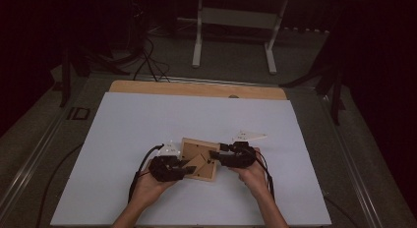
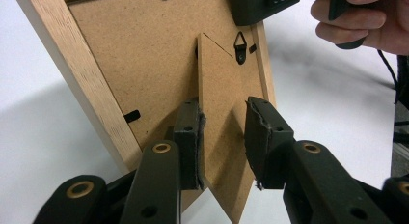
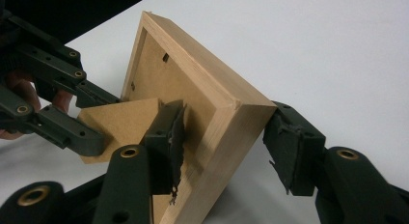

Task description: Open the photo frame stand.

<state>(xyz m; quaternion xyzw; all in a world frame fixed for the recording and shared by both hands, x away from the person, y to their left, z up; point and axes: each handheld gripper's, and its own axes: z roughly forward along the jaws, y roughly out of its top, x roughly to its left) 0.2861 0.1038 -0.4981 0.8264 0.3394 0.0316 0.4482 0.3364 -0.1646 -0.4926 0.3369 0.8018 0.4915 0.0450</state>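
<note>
So we've got the wooden picture frame [image 1: 198, 159] lying back-side up near the front middle of the counter [image 1: 147, 120], with one gripper at each side of it. Looks to us like the job is swinging out the easel stand [image 2: 223, 132] on the back so the frame can prop itself up, and we're maybe partway: the stand is already lifted off the backing board at an angle, but the frame isn't standing on it yet. The left gripper [image 2: 222, 137] sits at the frame's left side, jaws partly open with the stand flap between them; one pad looks right against the flap, the other stands just off it, so no real pinch. The right gripper [image 3: 224, 147] straddles the frame's right corner, one pad touching the inner back edge, the other just clear of the outer wood, so fairly wide and not clamped. No containers anywhere near the frame, nothing to report there.
</note>
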